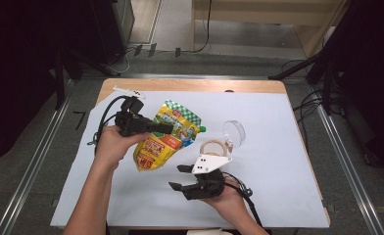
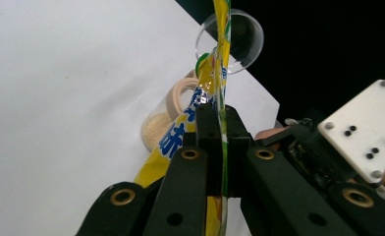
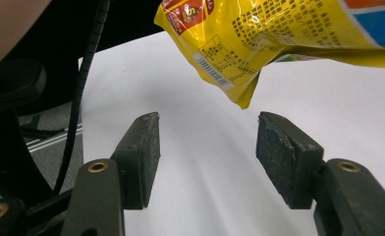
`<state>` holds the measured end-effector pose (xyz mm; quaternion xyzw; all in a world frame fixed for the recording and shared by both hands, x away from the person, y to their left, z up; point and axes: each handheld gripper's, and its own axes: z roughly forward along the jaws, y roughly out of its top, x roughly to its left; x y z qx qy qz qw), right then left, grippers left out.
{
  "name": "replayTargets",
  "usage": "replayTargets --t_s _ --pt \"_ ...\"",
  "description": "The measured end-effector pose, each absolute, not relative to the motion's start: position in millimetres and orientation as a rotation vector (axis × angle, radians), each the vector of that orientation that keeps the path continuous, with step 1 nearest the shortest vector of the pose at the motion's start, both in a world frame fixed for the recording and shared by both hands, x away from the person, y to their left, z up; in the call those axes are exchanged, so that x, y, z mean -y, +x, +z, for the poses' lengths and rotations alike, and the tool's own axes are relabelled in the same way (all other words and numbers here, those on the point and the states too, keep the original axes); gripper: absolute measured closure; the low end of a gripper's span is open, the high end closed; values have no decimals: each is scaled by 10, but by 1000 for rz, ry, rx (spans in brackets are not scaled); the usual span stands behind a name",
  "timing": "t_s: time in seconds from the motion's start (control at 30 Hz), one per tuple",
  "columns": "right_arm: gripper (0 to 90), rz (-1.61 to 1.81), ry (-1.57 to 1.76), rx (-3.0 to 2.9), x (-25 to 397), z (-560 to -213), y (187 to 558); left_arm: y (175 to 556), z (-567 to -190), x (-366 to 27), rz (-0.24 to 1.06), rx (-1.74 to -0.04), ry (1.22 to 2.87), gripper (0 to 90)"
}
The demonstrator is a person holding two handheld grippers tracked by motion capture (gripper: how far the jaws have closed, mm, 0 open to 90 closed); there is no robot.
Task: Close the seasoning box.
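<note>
Glossy plastic pouch [image 1: 168, 137], matt white paper sheet [image 1: 278, 161], clear plastic cup [image 1: 234, 131]

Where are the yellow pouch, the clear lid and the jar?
pouch [image 1: 161, 142], high view, on its yellow front panel
lid [image 1: 235, 131], high view, on its clear domed face
jar [image 1: 212, 148], high view, on its tan rim

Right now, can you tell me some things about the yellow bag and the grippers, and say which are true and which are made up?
1. The left hand-held gripper pinches the yellow bag. True.
2. The right hand-held gripper is shut on the bag. False: its jaws stand open, holding nothing.
3. The bag lies flat on the table. False: it hangs lifted above the white sheet.
4. A clear cup sits near a roll of tape. True.
</note>
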<state>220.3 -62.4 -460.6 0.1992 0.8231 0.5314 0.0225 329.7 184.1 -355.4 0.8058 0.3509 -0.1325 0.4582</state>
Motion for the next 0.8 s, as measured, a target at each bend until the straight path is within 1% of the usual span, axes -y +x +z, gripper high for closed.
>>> replayTargets --t_s 0.23,0.5,0.73,0.8 --pt "428 1647 643 -2531 761 -4627 2185 3360 -3636 -1857 -296 -901 1966 900" --pt "426 1618 655 -2540 771 -4660 2165 3434 -3711 -1920 -255 -928 1944 900" --pt "427 1655 683 -2541 793 -4667 2167 3496 -3721 -1940 -183 -963 1913 900" --pt "427 1656 683 -2538 801 -4663 2173 3549 -3750 -1925 -144 -962 1875 900"
